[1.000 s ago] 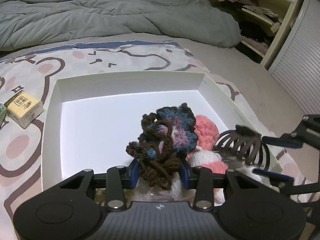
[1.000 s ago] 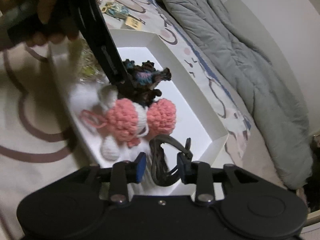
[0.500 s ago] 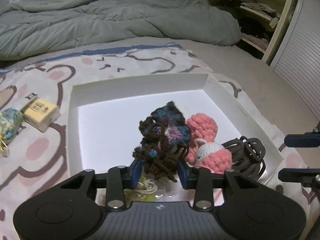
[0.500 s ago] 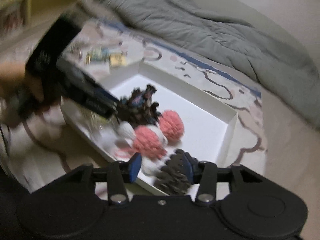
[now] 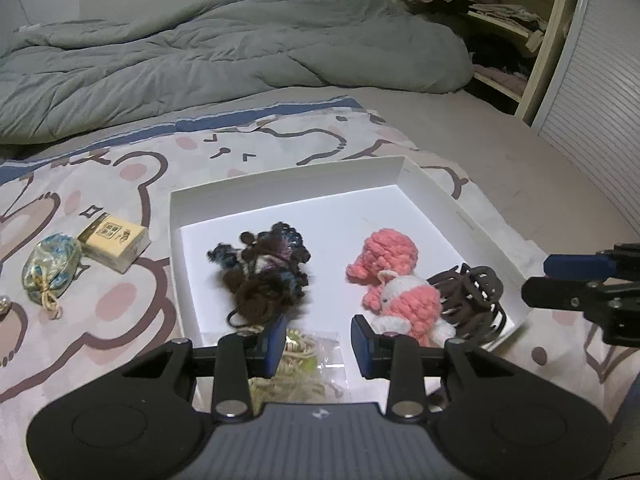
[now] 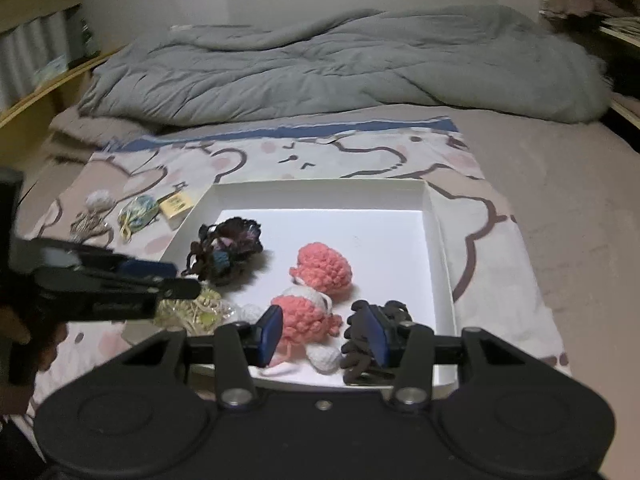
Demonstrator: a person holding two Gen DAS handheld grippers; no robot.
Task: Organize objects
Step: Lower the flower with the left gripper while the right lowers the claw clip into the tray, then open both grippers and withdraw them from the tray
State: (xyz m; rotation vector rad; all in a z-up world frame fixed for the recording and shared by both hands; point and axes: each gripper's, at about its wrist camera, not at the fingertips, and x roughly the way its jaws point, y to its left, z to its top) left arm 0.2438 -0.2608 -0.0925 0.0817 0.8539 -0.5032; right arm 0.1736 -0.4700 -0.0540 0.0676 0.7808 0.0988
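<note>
A white shallow box [image 5: 472, 216] [image 6: 440, 248] lies on the bed. In it are a dark brown and blue crochet piece [image 5: 264, 276] [image 6: 226, 250], a pink and white crochet toy [image 5: 396, 284] [image 6: 316, 288], a brown hair claw clip [image 5: 474, 300] [image 6: 368, 344] and a clear bag of small items [image 5: 308, 356] [image 6: 196, 312]. My left gripper [image 5: 318, 344] is open and empty, just behind the crochet piece. My right gripper [image 6: 322, 336] is open and empty at the box's near edge, over the toy and clip.
Left of the box on the bear-print sheet lie a small yellow box [image 5: 114, 242] [image 6: 176, 204], a blue-green drawstring pouch [image 5: 52, 268] [image 6: 138, 210] and a pale fluffy item [image 6: 94, 210]. A grey duvet [image 5: 200, 64] lies behind. Shelves [image 5: 500, 20] stand at the far right.
My left gripper opened and let the brown crochet piece down into the box, then drew back. My right gripper let go of the hair claw clip and swung back to face the box.
</note>
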